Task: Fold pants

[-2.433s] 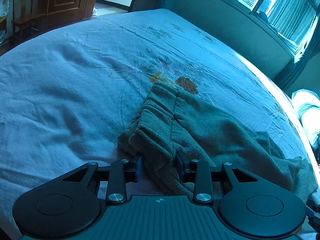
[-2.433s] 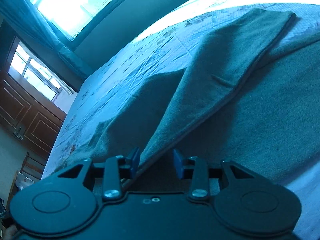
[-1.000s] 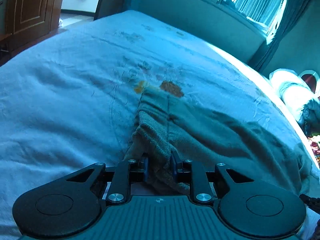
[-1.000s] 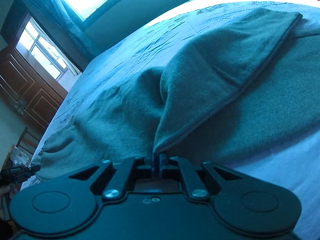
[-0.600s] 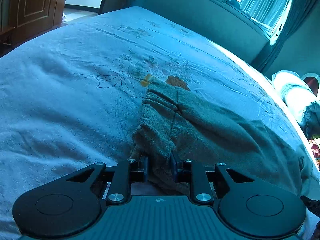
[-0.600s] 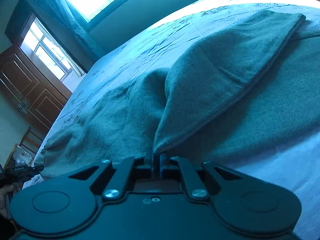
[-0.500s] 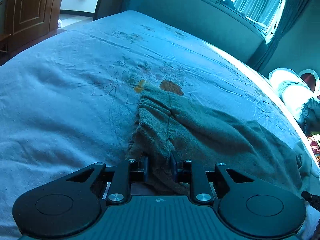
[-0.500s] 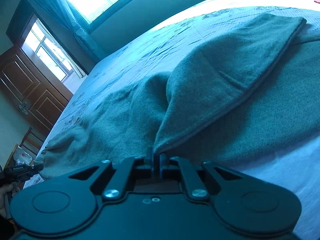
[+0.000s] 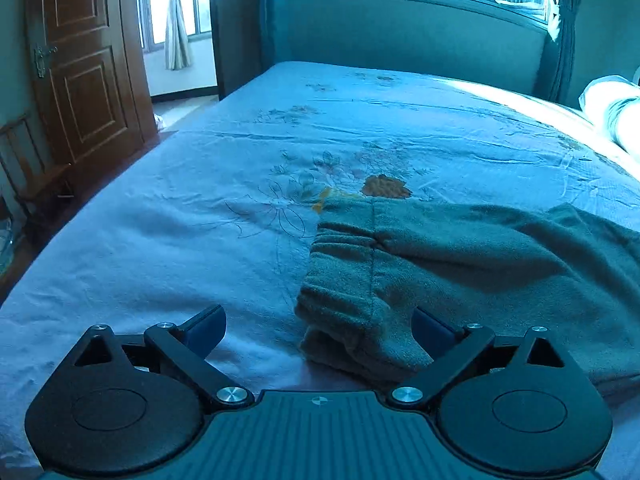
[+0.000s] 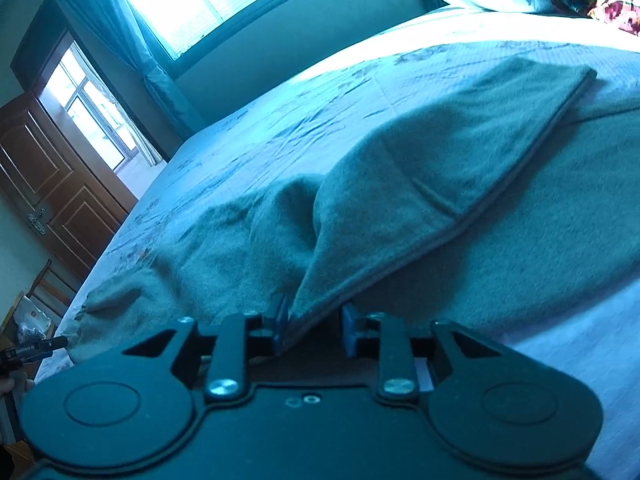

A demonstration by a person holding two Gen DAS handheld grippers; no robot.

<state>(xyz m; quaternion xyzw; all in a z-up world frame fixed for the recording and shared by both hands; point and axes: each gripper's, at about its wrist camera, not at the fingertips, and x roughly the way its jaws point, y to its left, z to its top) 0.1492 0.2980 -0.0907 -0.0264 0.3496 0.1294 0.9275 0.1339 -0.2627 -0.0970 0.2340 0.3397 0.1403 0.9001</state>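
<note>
The green pants lie spread on the bed, the left claw just opened wide around the waistband, the right claw just parting narrowly, hem loose between its pads.

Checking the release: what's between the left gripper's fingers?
Left wrist view: the pants' waistband end lies between the left gripper's open fingers, unpinched, on the bed.

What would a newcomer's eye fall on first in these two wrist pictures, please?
The grey-green pants sprawl across the right half of the pale bedsheet, waistband bunched toward the left gripper, whose jaws have just been opening and stand wide, gripping nothing. In the right wrist view, a seamed fold of pants lies between the right gripper jaws, which have just been opening.
</note>
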